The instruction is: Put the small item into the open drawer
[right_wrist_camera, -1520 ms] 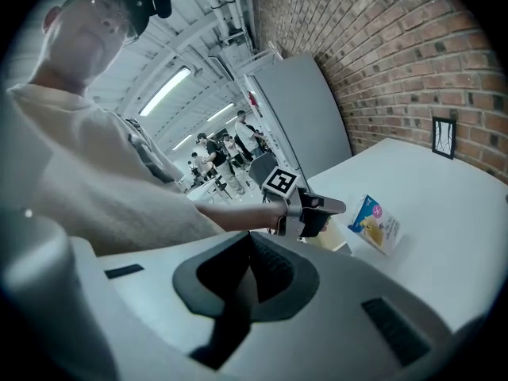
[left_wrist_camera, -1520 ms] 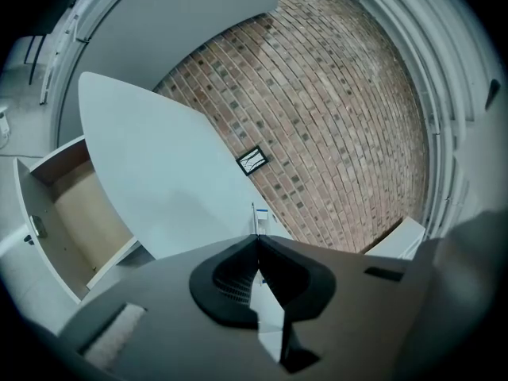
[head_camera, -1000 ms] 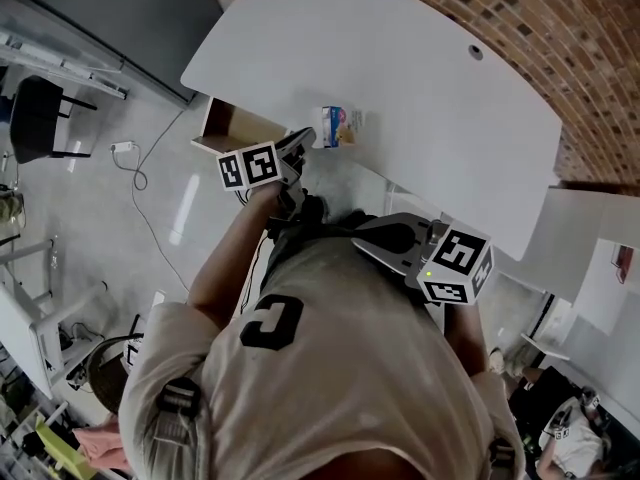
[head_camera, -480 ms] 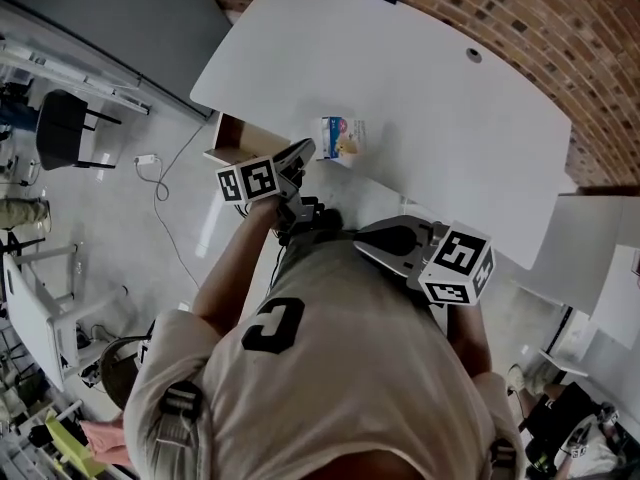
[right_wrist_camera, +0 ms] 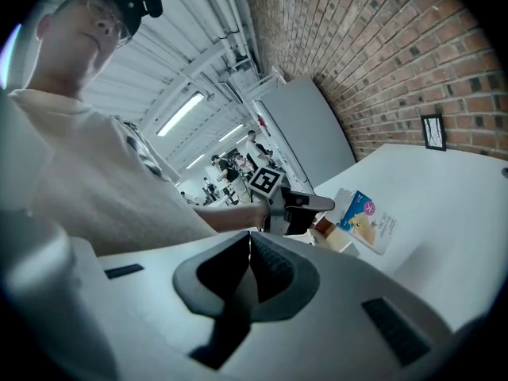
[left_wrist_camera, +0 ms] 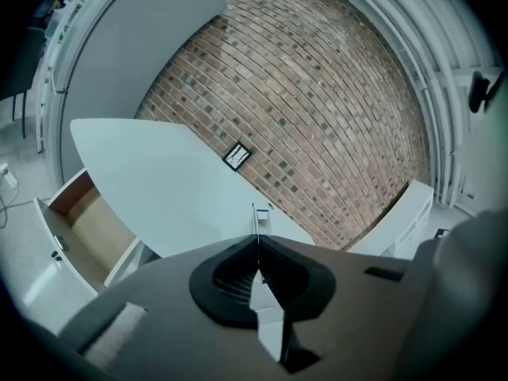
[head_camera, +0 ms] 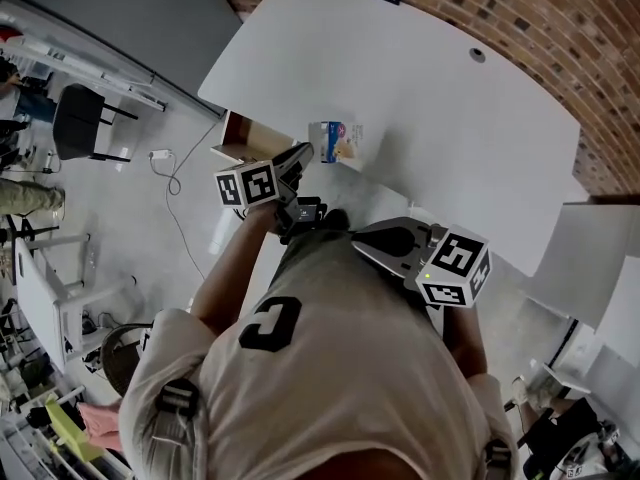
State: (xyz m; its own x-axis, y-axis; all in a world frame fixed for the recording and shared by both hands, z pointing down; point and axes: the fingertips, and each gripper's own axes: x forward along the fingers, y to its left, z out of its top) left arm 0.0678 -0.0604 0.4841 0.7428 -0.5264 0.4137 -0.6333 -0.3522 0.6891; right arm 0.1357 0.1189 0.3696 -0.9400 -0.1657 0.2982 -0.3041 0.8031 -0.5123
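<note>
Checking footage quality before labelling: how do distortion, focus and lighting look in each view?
Head view: sharp, evenly lit, the table edge bows. Left gripper view: black corners, the brick wall bulges. Right gripper view: same vignette, the carton crisp, near jaws soft.

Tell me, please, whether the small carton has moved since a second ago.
No. The small carton sits at the same spot on the white table's near edge, beside the open drawer, as before.
</note>
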